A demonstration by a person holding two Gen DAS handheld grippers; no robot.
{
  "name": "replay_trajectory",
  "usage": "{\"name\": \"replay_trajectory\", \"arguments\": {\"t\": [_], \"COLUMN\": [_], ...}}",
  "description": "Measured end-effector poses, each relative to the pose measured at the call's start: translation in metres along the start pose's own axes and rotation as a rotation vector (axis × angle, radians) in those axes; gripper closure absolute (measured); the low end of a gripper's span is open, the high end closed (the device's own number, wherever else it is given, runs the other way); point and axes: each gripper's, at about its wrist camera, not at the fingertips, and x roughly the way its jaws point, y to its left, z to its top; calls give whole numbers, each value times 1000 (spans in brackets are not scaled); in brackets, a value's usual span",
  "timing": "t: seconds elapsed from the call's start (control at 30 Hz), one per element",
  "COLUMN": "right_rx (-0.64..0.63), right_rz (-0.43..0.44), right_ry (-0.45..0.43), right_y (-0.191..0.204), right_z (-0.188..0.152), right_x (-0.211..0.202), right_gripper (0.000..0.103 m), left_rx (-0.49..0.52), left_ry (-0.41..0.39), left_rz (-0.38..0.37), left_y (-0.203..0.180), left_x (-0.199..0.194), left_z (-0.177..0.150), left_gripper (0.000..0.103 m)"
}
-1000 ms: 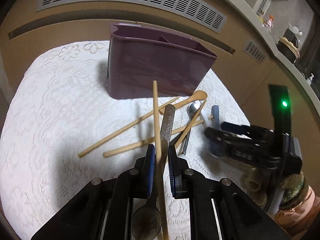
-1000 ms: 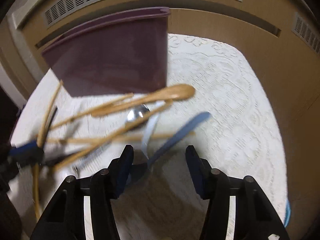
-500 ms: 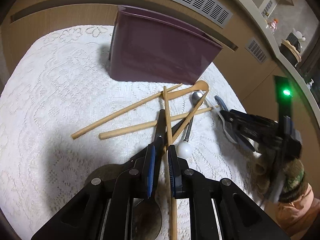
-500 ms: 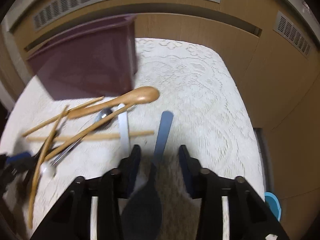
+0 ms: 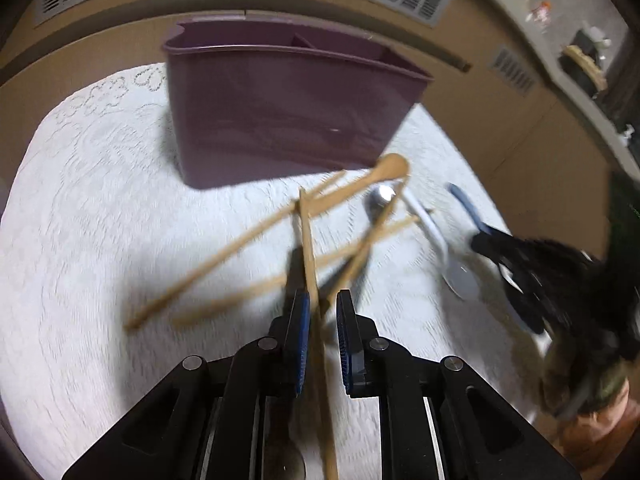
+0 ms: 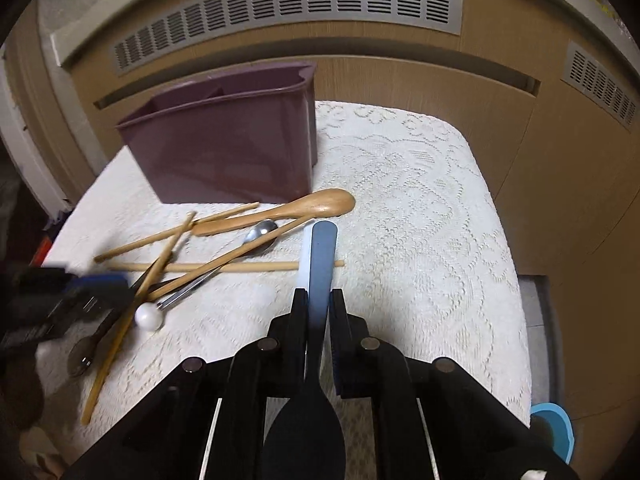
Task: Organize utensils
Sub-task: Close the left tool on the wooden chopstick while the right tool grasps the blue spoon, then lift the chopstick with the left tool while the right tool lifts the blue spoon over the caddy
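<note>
A purple divided utensil holder [image 5: 288,112] [image 6: 224,148] stands at the back of the white lace cloth [image 6: 420,220]. My left gripper [image 5: 320,312] is shut on a wooden chopstick [image 5: 310,264] and a dark metal spoon [image 5: 286,456], lifted above the pile. My right gripper [image 6: 318,304] is shut on a blue spoon [image 6: 322,264], handle pointing forward. Loose on the cloth lie a wooden spoon [image 6: 296,210], several wooden chopsticks [image 6: 224,266], a metal spoon [image 6: 256,236] and a white spoon [image 5: 440,248].
A brown cabinet wall with grey vent grilles [image 6: 288,12] rises behind the holder. The cloth's right edge drops off near a blue object [image 6: 556,428]. A white ball-ended utensil [image 6: 149,316] lies at the left of the pile.
My right gripper has closed on the blue spoon and lifted it. My left gripper has risen and swung toward the holder with its chopstick and spoon.
</note>
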Motion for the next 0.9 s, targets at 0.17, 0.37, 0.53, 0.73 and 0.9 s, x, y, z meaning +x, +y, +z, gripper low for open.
{"name": "replay_trajectory", "arguments": {"t": [0.17, 0.37, 0.53, 0.73, 0.9], "right_rx": [3, 33, 29, 1, -26], "right_rz": [32, 73, 81, 78, 76], "right_ry": [-19, -16, -39, -74, -111], "right_y": [-3, -7, -4, 7, 18], "right_z": [-10, -16, -16, -14, -12], "right_x": [-4, -3, -15, -37, -58], "right_gripper": [94, 94, 94, 94, 94], "left_rx": [70, 159, 80, 51, 55], "left_ry": [71, 56, -53, -261, -390], "left_rz": [147, 245, 152, 96, 78], "left_y": [-15, -22, -13, -16, -21], "left_x": [21, 24, -14, -83, -128], "left_z": [22, 21, -4, -35, -39], "left_gripper": [88, 91, 92, 92, 93]}}
